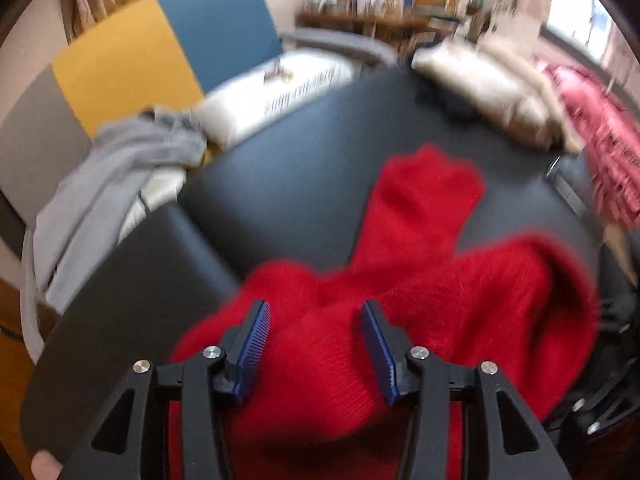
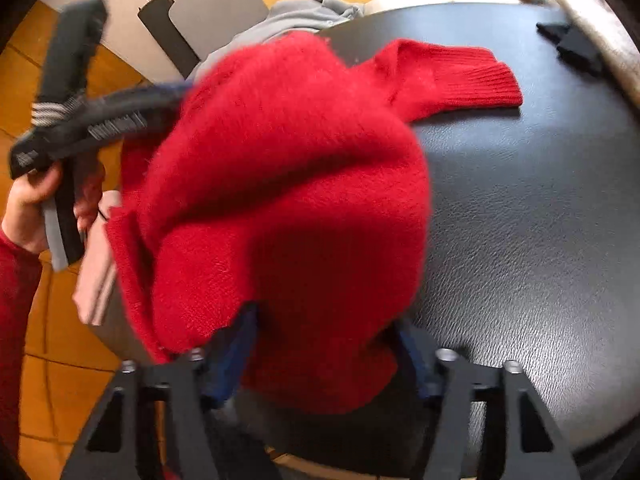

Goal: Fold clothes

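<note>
A fuzzy red sweater [image 1: 420, 280] lies bunched on a black leather surface [image 1: 280, 168], one sleeve stretched out away from me. My left gripper [image 1: 316, 344] is open, its blue pads [image 1: 256, 344] just above the sweater's near part. In the right wrist view the sweater [image 2: 280, 200] is heaped, its ribbed cuff [image 2: 492, 80] flat on the black surface [image 2: 540, 240]. My right gripper [image 2: 324, 352] stands open with sweater fabric lying between and over its fingers. The left gripper [image 2: 80, 120] shows at the left in a hand, its tips hidden behind the sweater.
A grey garment [image 1: 120, 168] hangs at the left edge. White and cream cushions [image 1: 500, 88], a pink fringed cloth [image 1: 600, 140], and yellow, blue and grey panels [image 1: 140, 60] stand behind. A cluttered shelf is at the back. Wooden floor [image 2: 60, 380] lies to the left.
</note>
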Demonstrator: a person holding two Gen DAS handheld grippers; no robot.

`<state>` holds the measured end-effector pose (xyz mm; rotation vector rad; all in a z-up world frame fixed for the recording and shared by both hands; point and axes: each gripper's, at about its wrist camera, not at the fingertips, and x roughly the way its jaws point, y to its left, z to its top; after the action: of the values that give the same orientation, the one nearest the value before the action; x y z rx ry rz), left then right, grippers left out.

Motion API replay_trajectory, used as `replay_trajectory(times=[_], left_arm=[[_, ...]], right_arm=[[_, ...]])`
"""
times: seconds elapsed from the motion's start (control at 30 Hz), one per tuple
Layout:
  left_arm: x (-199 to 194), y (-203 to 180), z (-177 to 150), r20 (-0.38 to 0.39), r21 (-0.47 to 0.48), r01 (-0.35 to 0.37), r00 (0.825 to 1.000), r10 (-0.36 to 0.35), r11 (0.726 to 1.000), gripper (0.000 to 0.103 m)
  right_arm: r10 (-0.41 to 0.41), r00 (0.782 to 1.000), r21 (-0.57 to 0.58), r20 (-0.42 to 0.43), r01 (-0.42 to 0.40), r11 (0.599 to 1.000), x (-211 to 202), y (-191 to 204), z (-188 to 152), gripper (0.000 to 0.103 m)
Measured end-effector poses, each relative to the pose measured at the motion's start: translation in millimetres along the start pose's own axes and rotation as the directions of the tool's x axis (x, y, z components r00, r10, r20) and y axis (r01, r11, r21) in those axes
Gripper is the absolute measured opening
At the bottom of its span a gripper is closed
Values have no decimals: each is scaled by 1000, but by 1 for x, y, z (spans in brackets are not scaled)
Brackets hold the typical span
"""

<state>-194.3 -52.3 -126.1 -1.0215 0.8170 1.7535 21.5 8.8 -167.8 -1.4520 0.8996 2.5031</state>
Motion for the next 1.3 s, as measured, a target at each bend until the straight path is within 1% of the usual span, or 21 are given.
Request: replay_trajectory(times=[0.1, 0.13, 0.17, 0.27, 0.33, 0.4, 0.5, 0.57, 0.63, 0.7, 0.77, 0.87, 0.97, 1.03, 1.07, 1.1, 1.13, 1.17, 1.2, 1.27, 1.3], left_arm=[[11, 6, -15, 37, -104, 23, 999, -20, 994, 49], [11, 7, -17, 52, -129, 27, 998, -20, 991, 48], [11, 5, -19, 58, -134, 4, 998, 4, 991, 46], [4, -13, -25, 71, -97, -80, 994, 87, 992, 29], [-1, -23, -32, 81, -87, -111, 990, 118, 990, 24], [-9, -26, -42, 83, -120, -88, 992, 98, 989, 22], [-20, -30, -62, 74, -212, -20, 997, 36, 977, 21], [-28, -34, -75, 77, -292, 29, 997, -6, 956, 21], [-36, -40, -88, 83, -375, 71, 996, -42, 924, 21], [-43, -51, -97, 93, -419, 93, 994, -59, 903, 21], [-48, -64, -106, 113, -480, 124, 990, -79, 868, 20], [-52, -83, -117, 150, -548, 168, 983, -102, 819, 20], [-58, -88, -121, 171, -567, 201, 977, -124, 799, 20], [-68, -73, -125, 195, -600, 254, 966, -169, 759, 21], [-74, -65, -127, 212, -615, 275, 960, -181, 739, 23], [-79, -57, -130, 230, -630, 289, 956, -182, 721, 24], [-87, -47, -131, 251, -644, 287, 955, -160, 709, 28], [-87, -41, -129, 244, -645, 270, 959, -141, 715, 30], [-85, -36, -128, 231, -642, 248, 965, -126, 725, 31], [-82, -27, -125, 206, -636, 206, 974, -93, 744, 33], [-68, -28, -123, 160, -620, 203, 978, -131, 758, 33]], right_arm=[[-5, 1000, -24, 25, 5, 1000, -1, -2, -2, 36], [4, 999, -24, 31, -3, 1000, -2, -5, -3, 33], [12, 999, -23, 36, -11, 1000, -2, -7, -3, 30], [29, 999, -17, 45, -29, 999, -8, -10, -2, 25], [20, 998, -17, 66, -19, 1000, -15, -13, 3, 23], [-7, 995, -23, 103, 9, 1000, -25, -17, 11, 21], [-36, 985, -8, 170, 38, 999, -43, -27, 29, 19], [-56, 976, 1, 212, 57, 998, -53, -31, 42, 17], [-87, 967, 2, 238, 89, 996, -54, -30, 52, 12], [-116, 959, 6, 258, 118, 993, -51, -29, 66, 9], [-127, 956, 16, 262, 128, 992, -43, -31, 90, 9], [-160, 958, -6, 239, 166, 986, -24, -33, 106, 10], [-177, 964, -3, 200, 181, 983, -12, -38, 100, 14], [-184, 950, -15, 254, 194, 981, -30, -35, 97, 19], [-184, 939, -27, 292, 200, 979, -42, -31, 95, 29], [-175, 926, -50, 334, 203, 978, -55, -25, 91, 50], [-158, 915, -87, 372, 204, 975, -67, -14, 89, 62], [-129, 909, -142, 395, 199, 970, -78, 0, 88, 81], [-102, 907, -201, 408, 198, 959, -87, 15, 87, 85], [-100, 928, -348, 360, 233, 908, -88, 52, 92, 85], [-134, 937, -399, 323, 264, 878, -81, 67, 95, 84]])
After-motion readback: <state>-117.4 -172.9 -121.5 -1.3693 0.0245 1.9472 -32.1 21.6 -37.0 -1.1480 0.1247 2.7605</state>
